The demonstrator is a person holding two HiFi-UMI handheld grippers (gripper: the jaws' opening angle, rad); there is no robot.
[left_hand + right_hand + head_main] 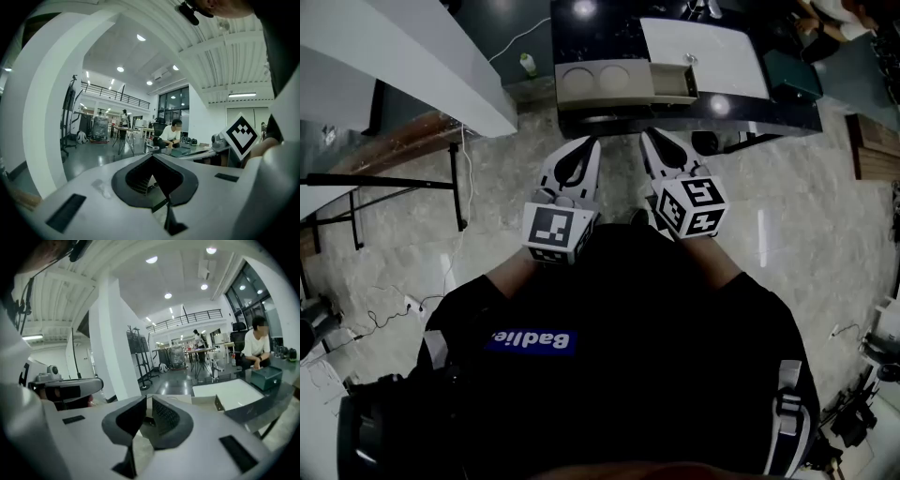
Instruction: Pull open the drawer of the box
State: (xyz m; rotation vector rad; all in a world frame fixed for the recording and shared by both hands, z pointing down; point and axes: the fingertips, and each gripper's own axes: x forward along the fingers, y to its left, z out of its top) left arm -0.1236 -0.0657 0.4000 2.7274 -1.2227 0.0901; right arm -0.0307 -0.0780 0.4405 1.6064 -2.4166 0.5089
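The flat white rectangular box lies on the glossy black table, ahead of both hand-held grippers and slightly right of the right one. Its shallow beige drawer stands pulled out from the box's side and lies straight ahead of the right hand-held gripper, well apart from it. A beige panel with two round hollows adjoins the drawer ahead of the left hand-held gripper; whether it belongs to the drawer cannot be told.

Both hand-held grippers hover side by side over the pale marbled floor, short of the table's near edge and touching nothing. The left one's jaws meet at the tips with nothing between them. The right one's jaws are drawn in until the tips all but touch, also empty.

Beyond the box, to the right hand-held gripper's far right, a dark teal case sits on the table, and a person in a white shirt sits behind it.
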